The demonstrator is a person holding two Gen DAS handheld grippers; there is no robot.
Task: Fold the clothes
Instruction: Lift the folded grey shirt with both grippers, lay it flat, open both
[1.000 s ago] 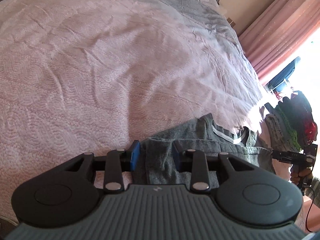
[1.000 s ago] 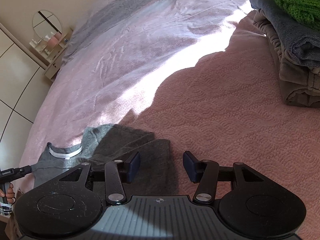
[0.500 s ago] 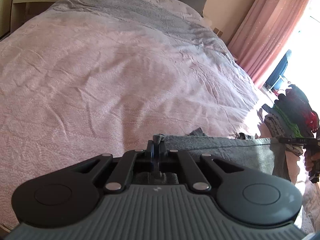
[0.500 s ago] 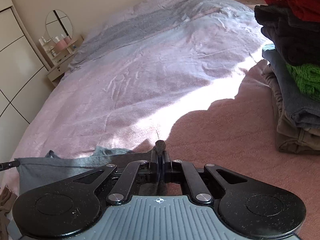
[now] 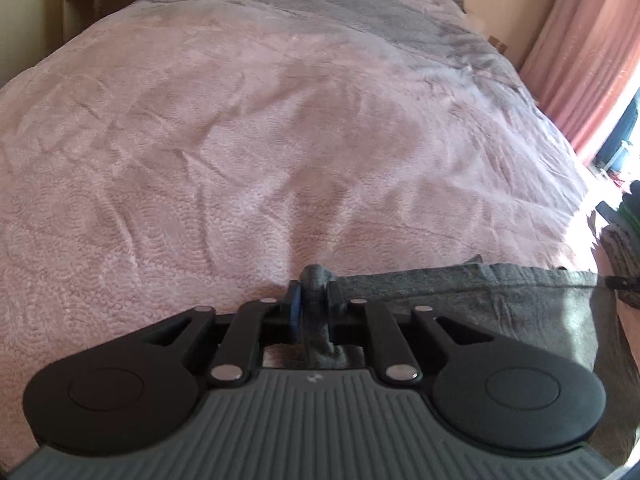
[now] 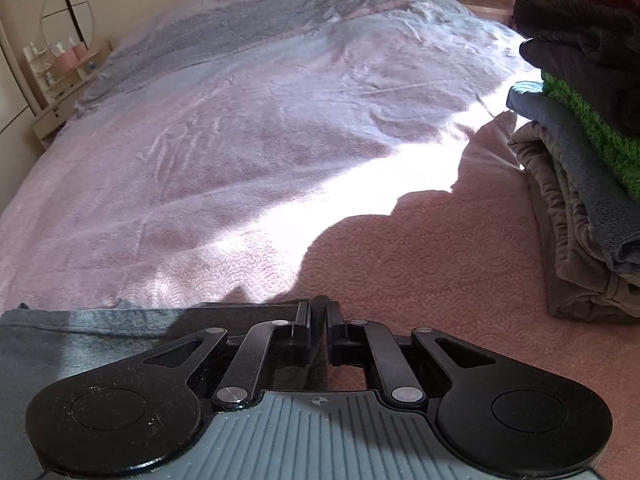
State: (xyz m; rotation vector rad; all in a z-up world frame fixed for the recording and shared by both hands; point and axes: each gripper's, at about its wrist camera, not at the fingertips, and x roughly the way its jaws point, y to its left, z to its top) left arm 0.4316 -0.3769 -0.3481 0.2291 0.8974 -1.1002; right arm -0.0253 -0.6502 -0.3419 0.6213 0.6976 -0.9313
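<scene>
A: What does the left wrist view show that the right one does not?

B: It shows the left gripper [image 5: 315, 296] with a bunched fold of the grey garment [image 5: 500, 300] between its pads. The jaws are opening a little, but the cloth is still pressed between them. At the right edge I see also pink curtains [image 5: 576, 60], and the tip of the other gripper, very small.

A: And the right wrist view?

B: There the right gripper [image 6: 318, 322] has the dark edge of the same garment [image 6: 80, 332] between its jaws. These jaws are opening too, and the cloth seems still caught between the pads, though that part lies in shadow. Only this view shows the stack of folded clothes [image 6: 580, 184] at the right, the round mirror [image 6: 66, 20] on a small shelf at the left, and the bright patch of sun on the pink bedspread [image 6: 280, 140].

A: Where is the garment, and how does it lie?

B: It is at the near edge of the bed, stretched between the two grippers. Its long axis goes from one gripper to the other, across the bed, and the upper edge makes a nearly straight line. The rest hangs down toward the cameras.
</scene>
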